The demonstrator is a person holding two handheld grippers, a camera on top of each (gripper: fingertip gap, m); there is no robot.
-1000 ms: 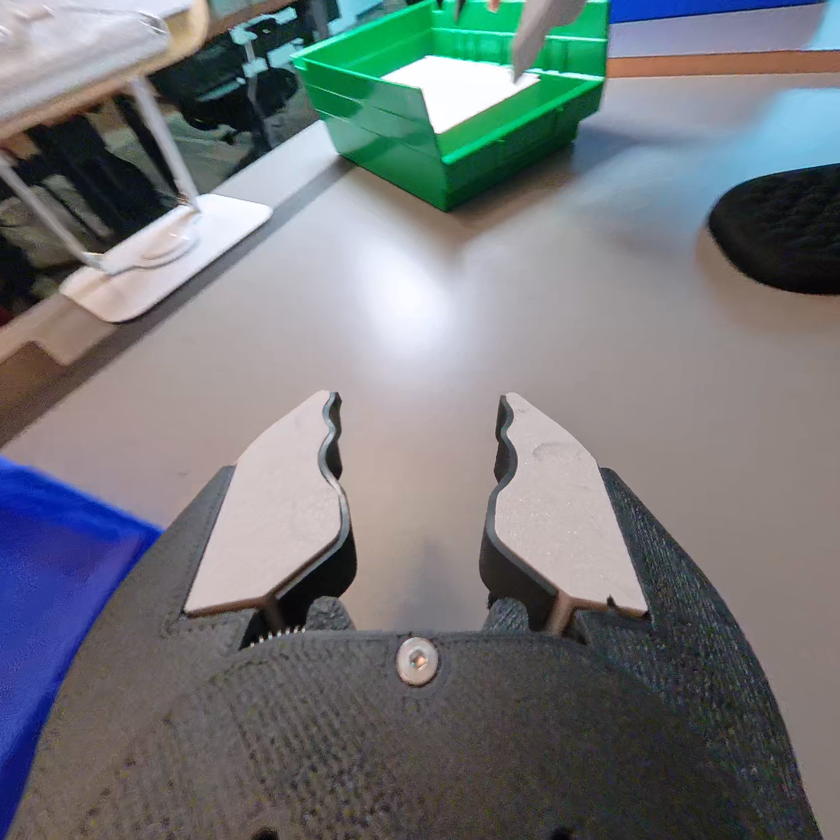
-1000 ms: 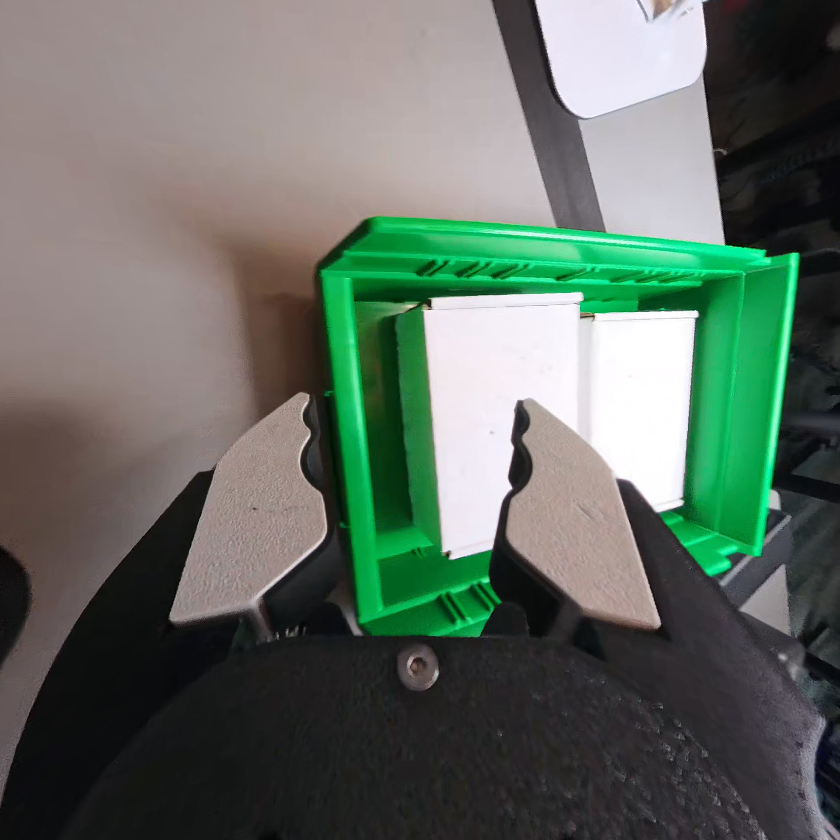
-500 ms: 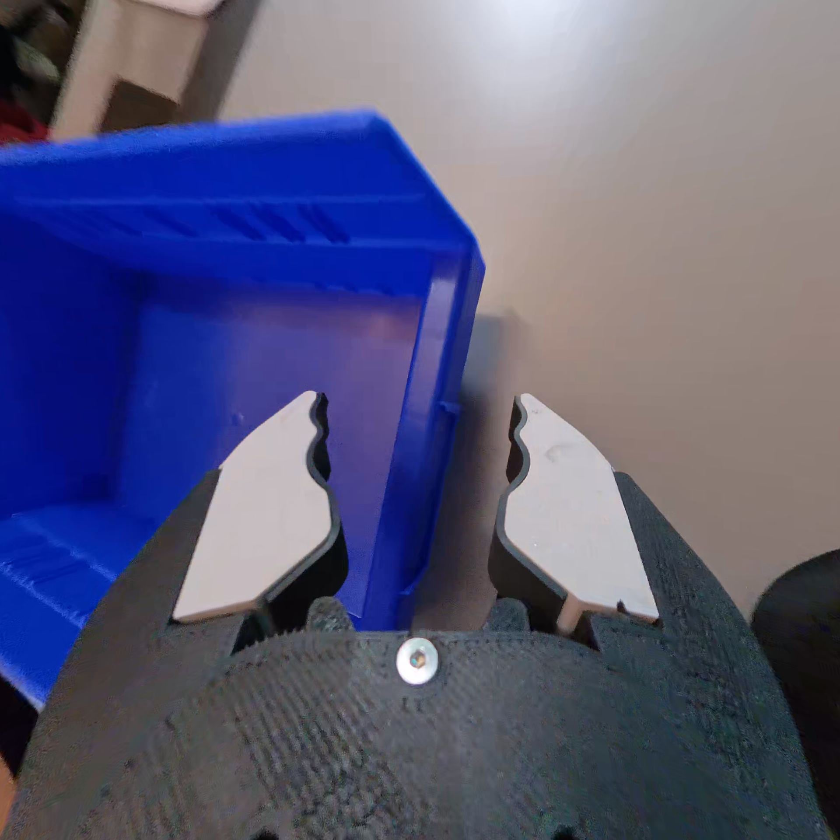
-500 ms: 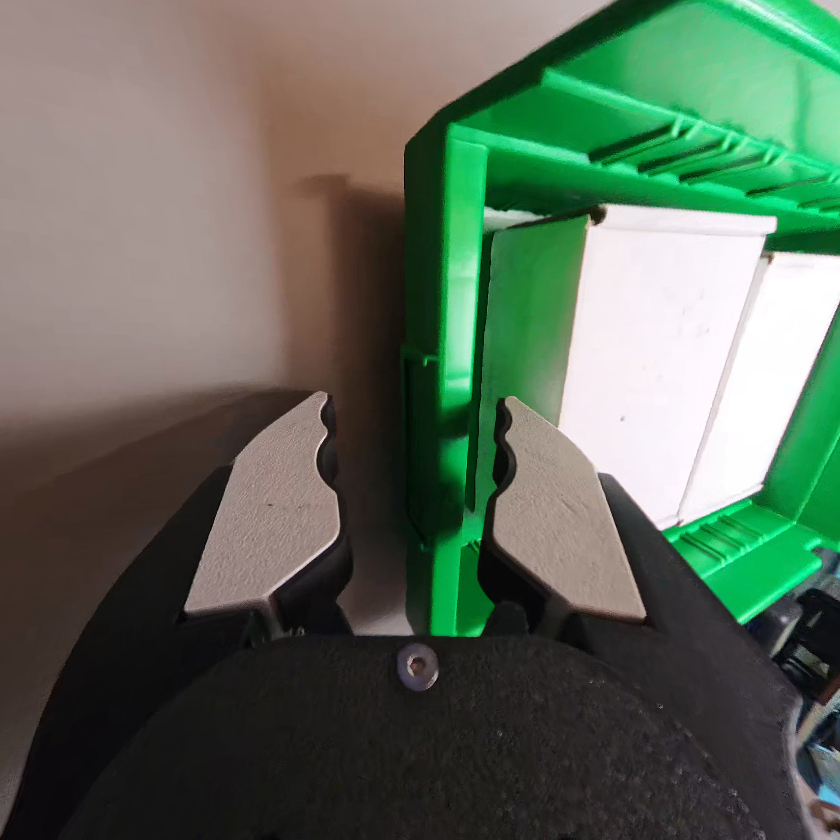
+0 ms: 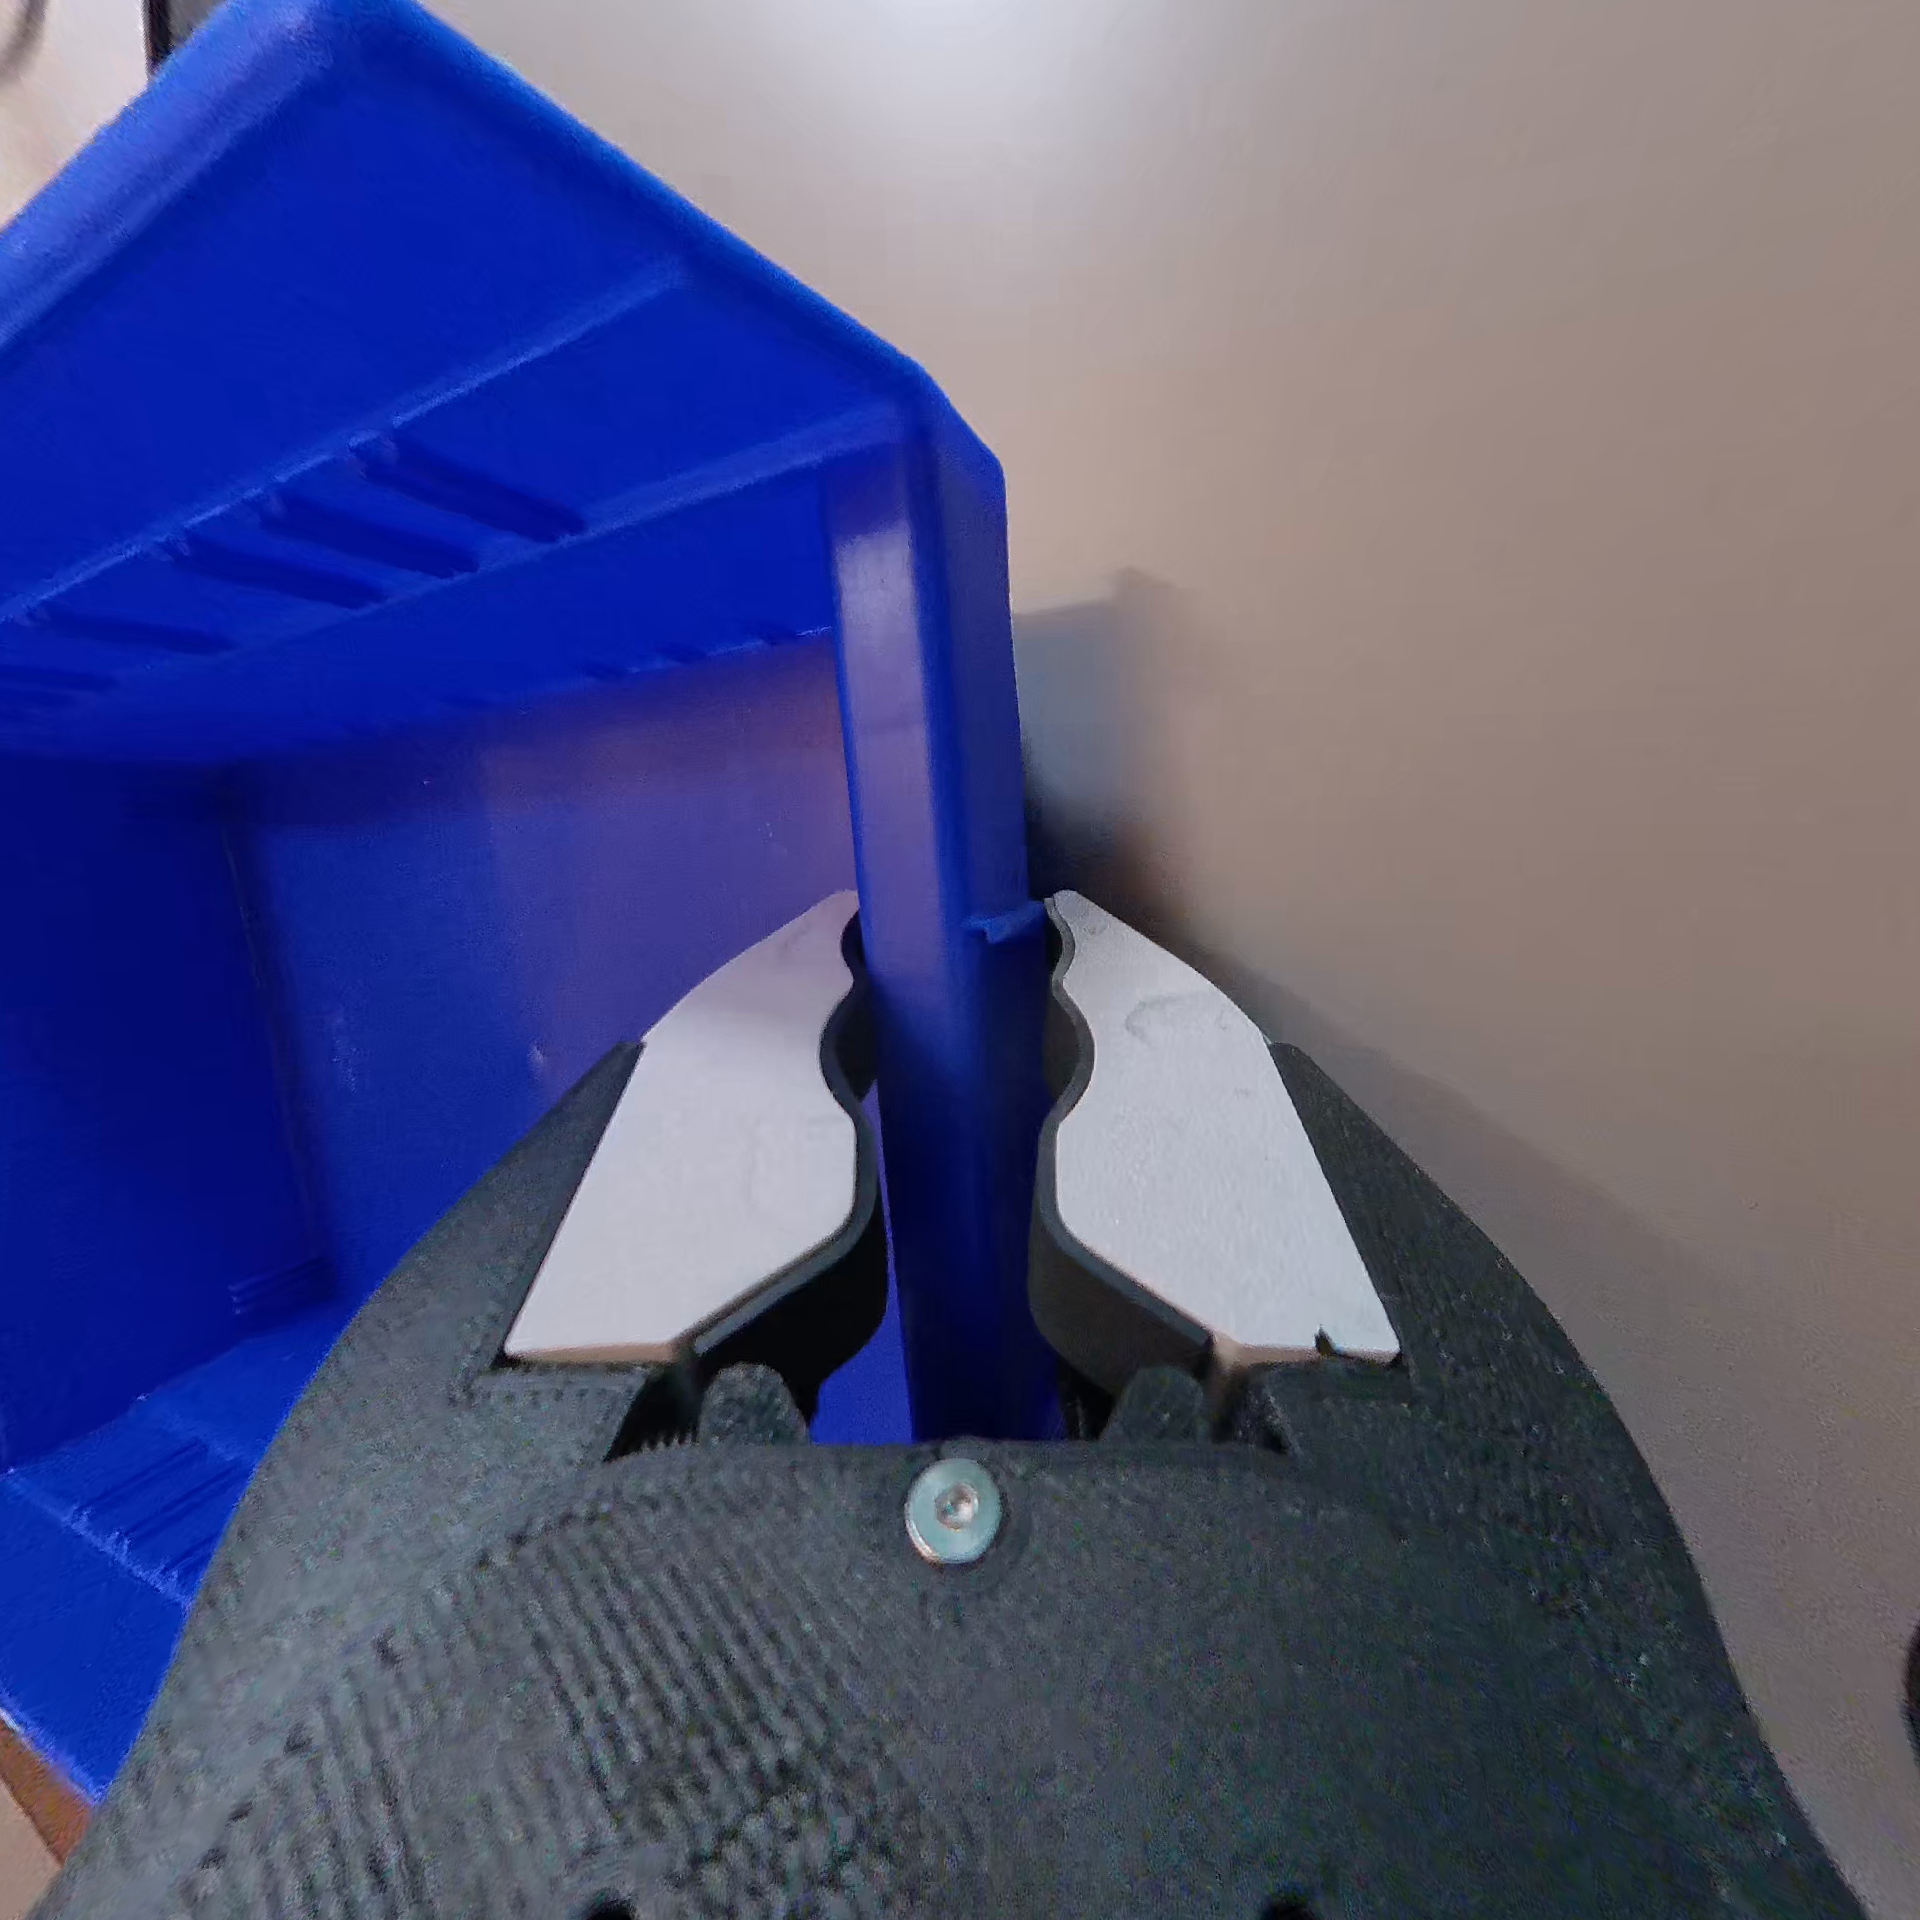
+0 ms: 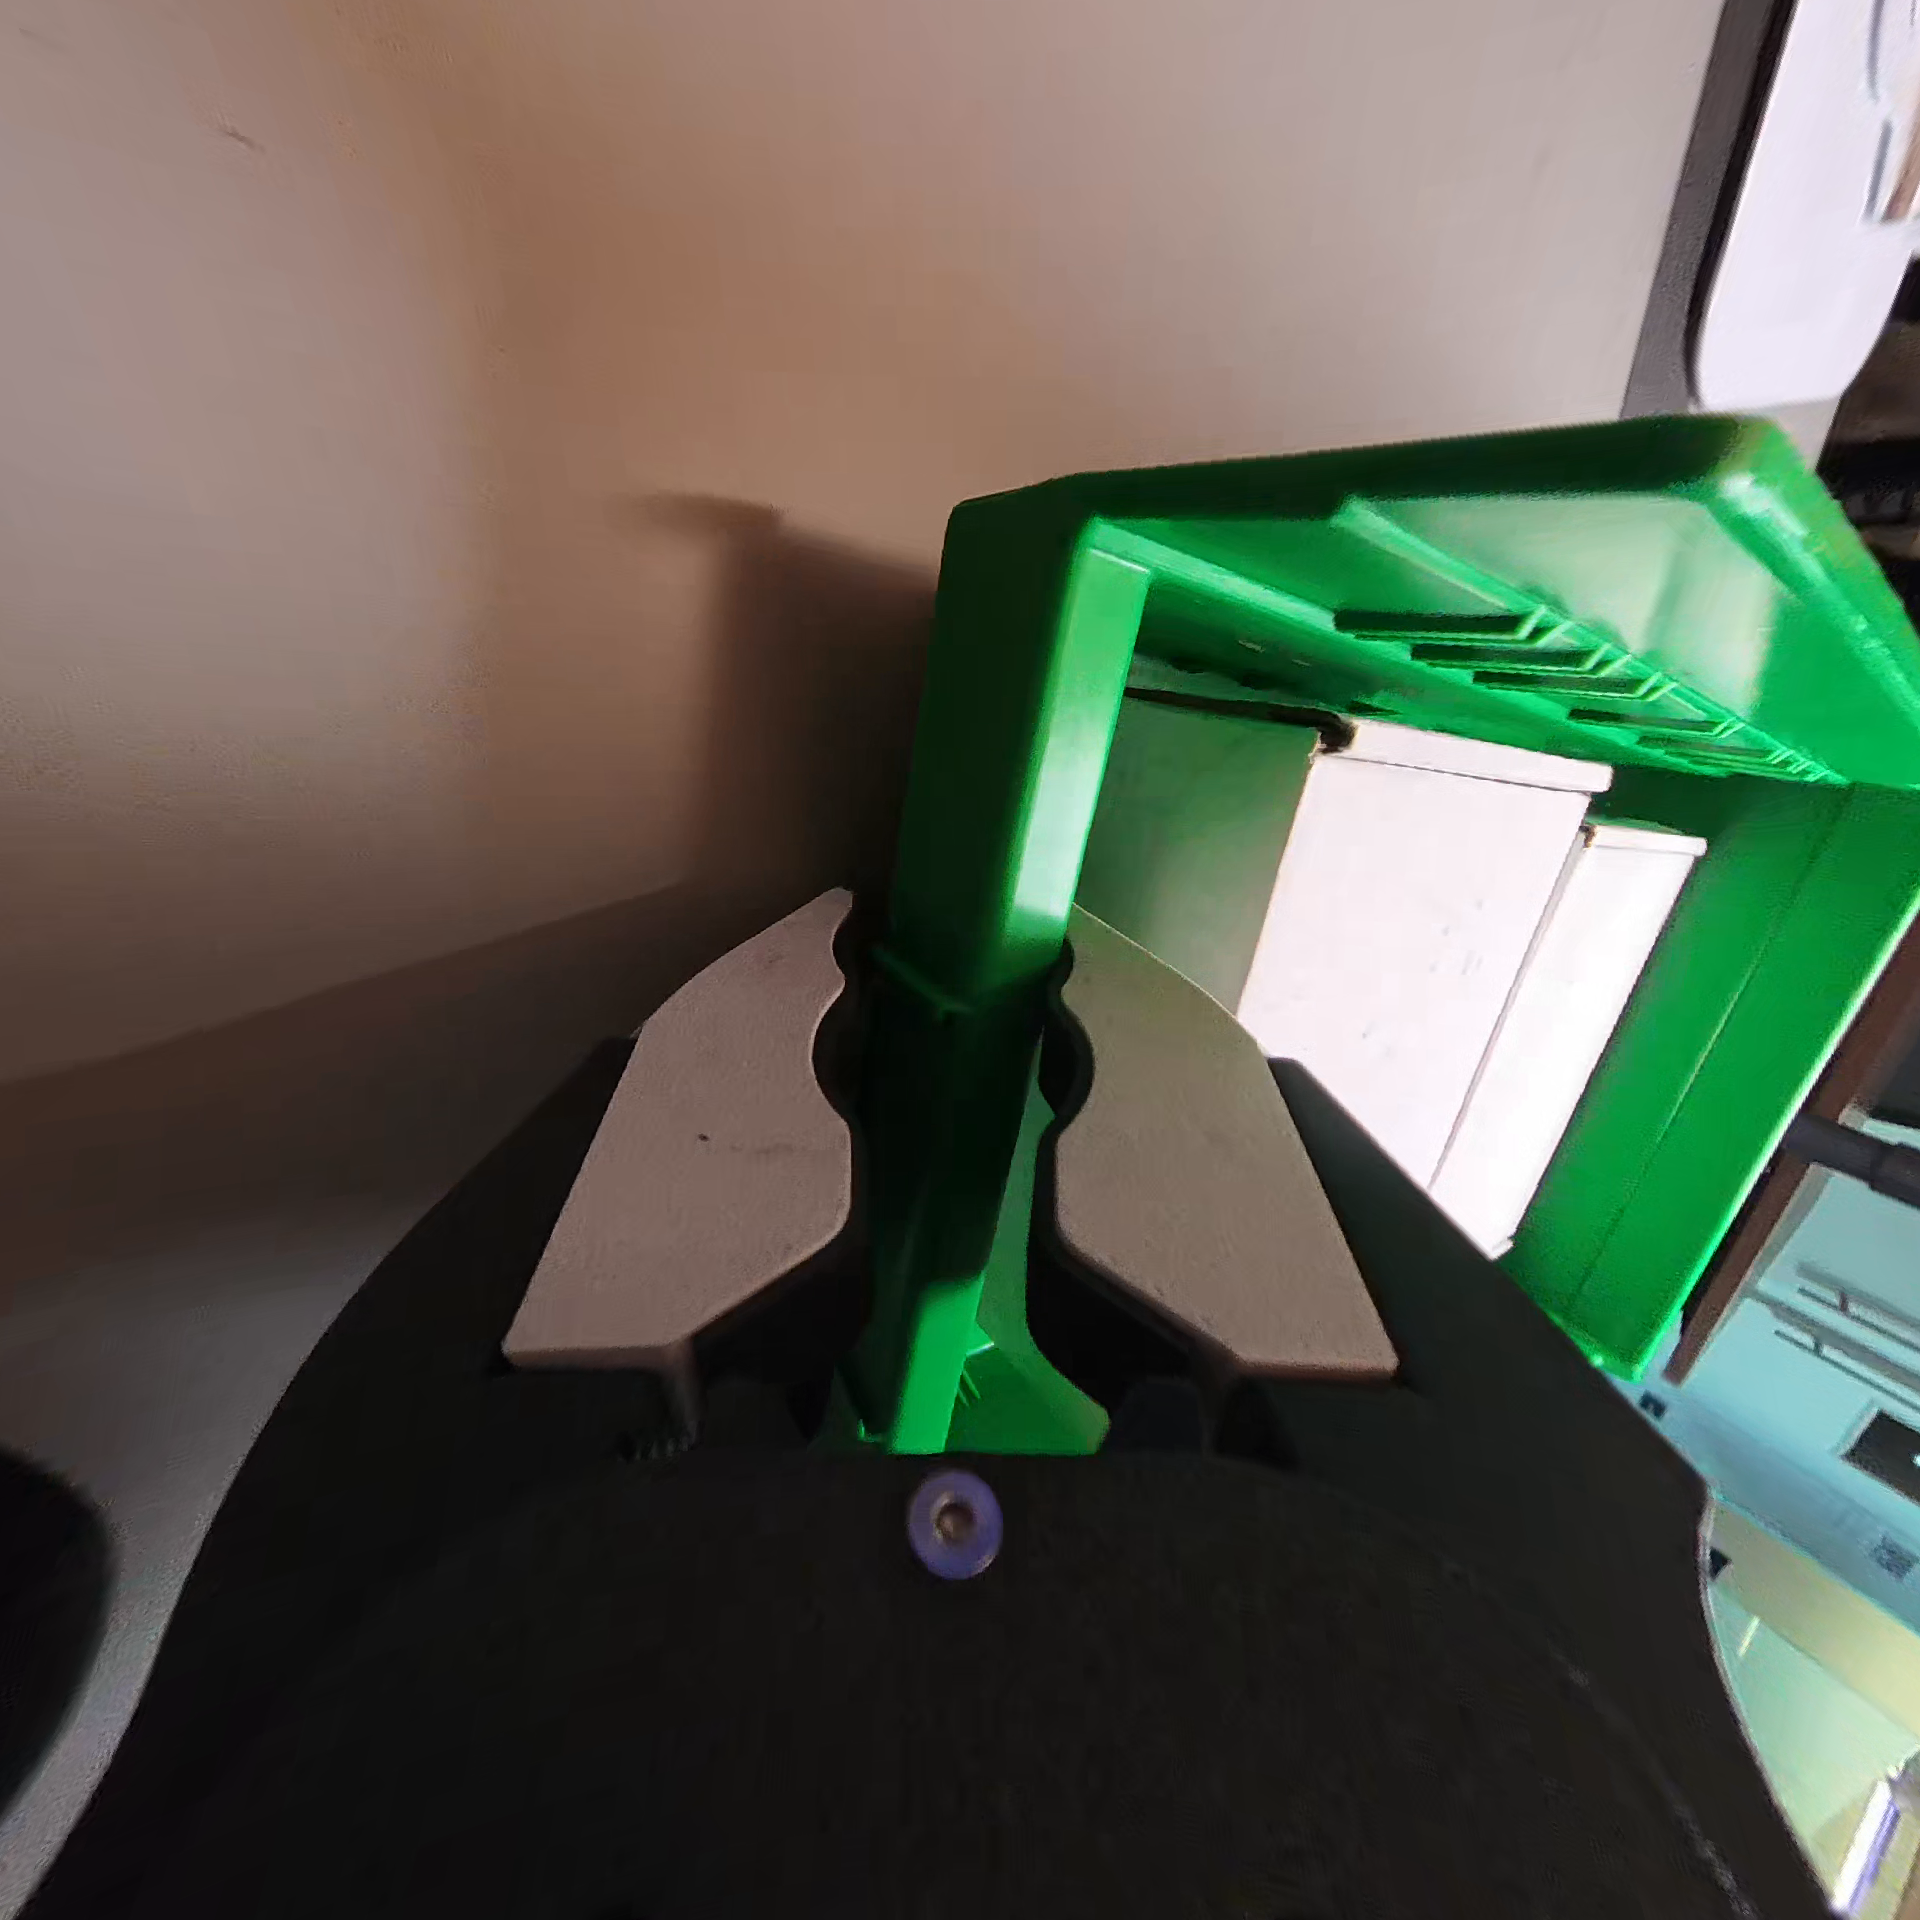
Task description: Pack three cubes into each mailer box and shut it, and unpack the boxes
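My left gripper is closed on the side wall of the blue bin; one finger stands inside the bin, the other outside, and both press on the wall. The inside of this bin that I can see holds nothing. My right gripper is closed in the same way on the side wall of the green bin, with the wall squeezed between the two fingers. In the green bin two white mailer boxes lie side by side, touching each other, both shut; the nearer one lies close to the wall that I hold. I cannot see any cubes. Both bins rest on a smooth grey-beige table, and each throws a dark shadow on it just beside the held wall. At the low left corner of the right wrist view a black rounded thing lies on the table, too cut off to tell what it is. Behind the green bin there is a white flat plate near the table edge, and past the edge some blurred shelves of the room.
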